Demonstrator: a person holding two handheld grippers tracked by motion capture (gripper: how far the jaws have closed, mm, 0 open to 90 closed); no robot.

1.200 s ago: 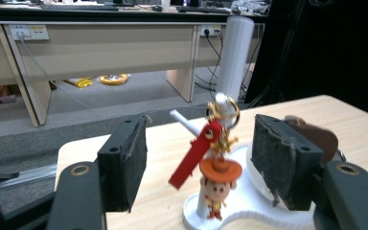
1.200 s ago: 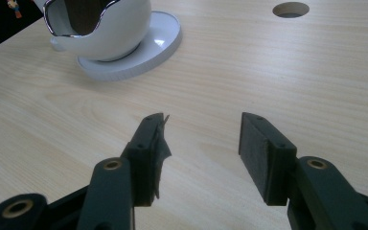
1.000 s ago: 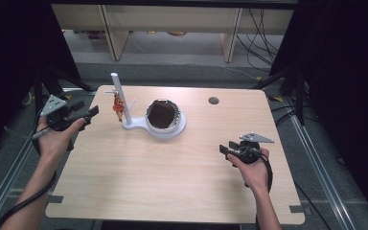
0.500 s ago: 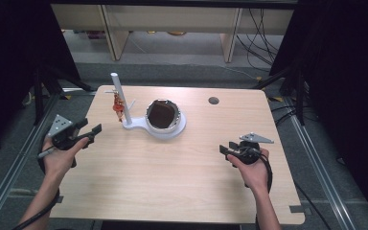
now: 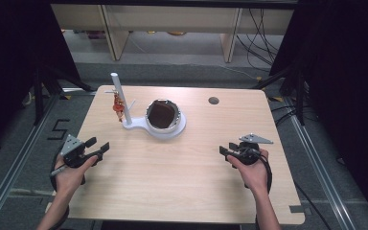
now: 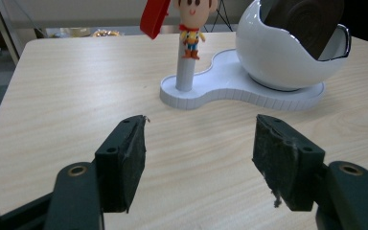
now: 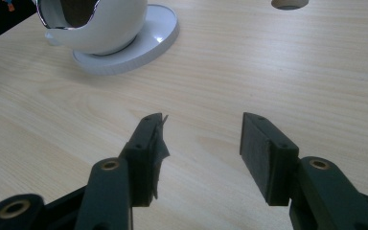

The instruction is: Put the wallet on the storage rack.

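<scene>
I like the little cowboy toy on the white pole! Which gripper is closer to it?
Left. The left gripper sits at the table's near left edge, just below the cowboy toy. The right gripper is far across the table, past the white bowl.

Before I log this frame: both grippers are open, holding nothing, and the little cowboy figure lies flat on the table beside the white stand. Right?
Not quite. The cowboy figure hangs up on the stand's post, as the left gripper view shows. The left gripper and right gripper are open and empty.

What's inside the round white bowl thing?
Inside the white bowl sits a dark brown round thing, tilted and leaning against the shiny rim. It covers the bottom of the bowl, so whatever lies underneath it cannot be seen.
</scene>
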